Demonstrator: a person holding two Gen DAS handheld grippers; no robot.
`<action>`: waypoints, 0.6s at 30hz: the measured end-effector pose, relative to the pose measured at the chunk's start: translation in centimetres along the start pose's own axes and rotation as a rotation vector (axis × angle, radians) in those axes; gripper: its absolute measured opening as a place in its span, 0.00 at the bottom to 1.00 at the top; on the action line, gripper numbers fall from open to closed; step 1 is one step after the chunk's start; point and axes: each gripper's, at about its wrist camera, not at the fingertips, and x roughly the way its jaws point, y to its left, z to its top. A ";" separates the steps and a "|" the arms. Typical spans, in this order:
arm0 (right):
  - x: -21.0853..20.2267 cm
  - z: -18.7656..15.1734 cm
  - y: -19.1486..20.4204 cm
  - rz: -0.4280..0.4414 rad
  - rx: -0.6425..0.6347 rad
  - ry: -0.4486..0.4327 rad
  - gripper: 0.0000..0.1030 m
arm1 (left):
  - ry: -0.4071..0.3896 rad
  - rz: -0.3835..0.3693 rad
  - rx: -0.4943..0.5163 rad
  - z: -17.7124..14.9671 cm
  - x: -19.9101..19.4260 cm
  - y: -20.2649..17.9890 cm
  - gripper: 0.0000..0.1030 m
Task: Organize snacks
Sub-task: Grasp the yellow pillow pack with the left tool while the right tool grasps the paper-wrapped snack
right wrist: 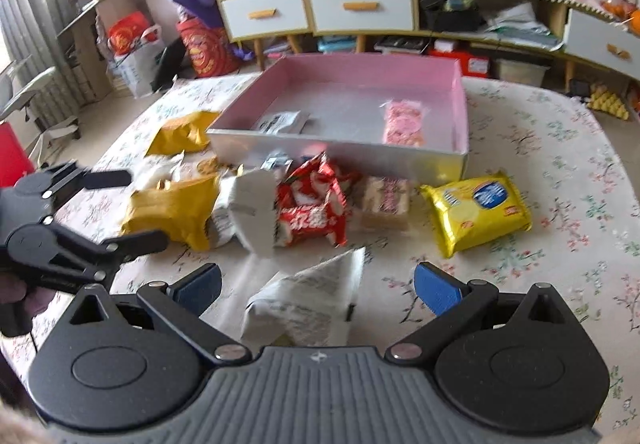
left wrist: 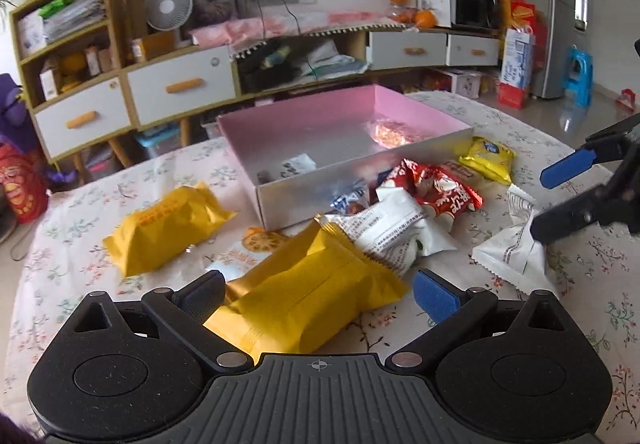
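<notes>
An orange-yellow snack packet (left wrist: 304,300) lies on the floral tablecloth between the fingers of my left gripper (left wrist: 320,294), whose jaws stand wide open around it. My right gripper (right wrist: 318,286) is open too, with a white packet (right wrist: 312,304) lying between its fingers. Each gripper shows in the other's view: the right gripper (left wrist: 552,195) over the white packet (left wrist: 512,248), the left gripper (right wrist: 128,209) by the orange-yellow packet (right wrist: 172,207). Behind the snack pile sits a pink-lined box (left wrist: 320,199) (right wrist: 340,155). It holds a pink packet (right wrist: 404,121) and a small white packet (right wrist: 282,121).
Loose on the cloth are a second orange packet (left wrist: 168,228), a red packet (right wrist: 312,203), a yellow biscuit packet (right wrist: 478,213), a beige bar (right wrist: 386,203) and another white packet (left wrist: 396,236). A drawer cabinet (left wrist: 180,85) stands beyond the table's far edge.
</notes>
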 end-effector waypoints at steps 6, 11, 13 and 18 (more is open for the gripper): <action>0.8 -0.4 0.5 -0.023 -0.033 0.058 1.00 | 0.105 -0.020 0.009 -0.4 1.4 -0.4 0.96; 1.5 -0.4 -0.3 -0.022 0.034 0.107 1.00 | 0.140 -0.059 0.010 -0.8 1.0 -1.0 0.96; 1.6 -0.5 -0.3 -0.025 0.039 0.112 1.00 | 0.146 -0.086 -0.012 -0.9 0.7 -1.1 0.96; 1.8 -0.8 -0.1 -0.029 0.031 0.131 1.00 | 0.175 -0.134 -0.100 -0.9 0.7 -0.7 0.95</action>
